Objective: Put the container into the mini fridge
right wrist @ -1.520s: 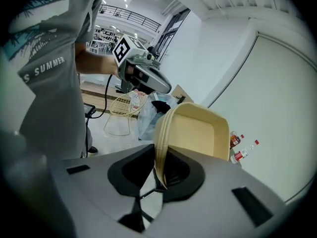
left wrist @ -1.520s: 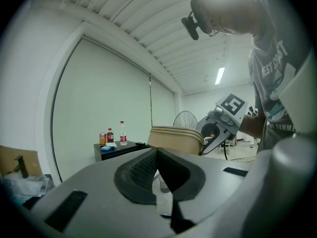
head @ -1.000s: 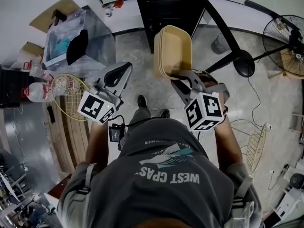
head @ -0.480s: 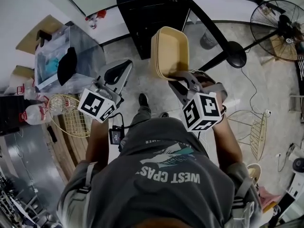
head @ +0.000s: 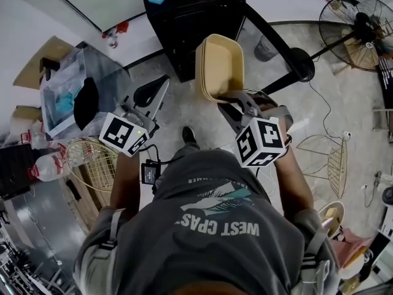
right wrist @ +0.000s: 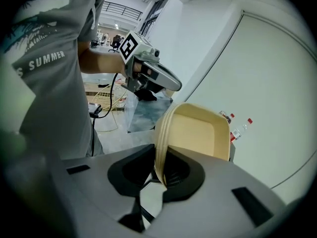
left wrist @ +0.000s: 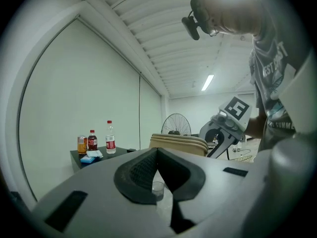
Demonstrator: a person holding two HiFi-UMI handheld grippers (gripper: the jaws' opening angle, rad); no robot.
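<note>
A beige, shallow container (head: 221,63) stands on edge in the head view, and my right gripper (head: 226,98) is shut on its near rim. The right gripper view shows that rim pinched between the pads of my right gripper (right wrist: 159,170), with the container (right wrist: 200,133) tilted up ahead. My left gripper (head: 163,82) hangs to the container's left, shut and empty; in its own view my left gripper (left wrist: 157,150) has its pads touching. The black mini fridge (head: 196,17) stands just beyond the container, with bottles (left wrist: 101,140) on its top.
A standing fan (head: 356,17) is at the far right, its round black base (head: 301,60) near the fridge. A clear plastic box (head: 73,85), a wire basket (head: 92,158) and a water bottle (head: 46,165) lie on the left. Cables run over the floor.
The person has stepped toward the black fridge, which now shows more of its top. Both grippers went along, with the container still in the right one.
</note>
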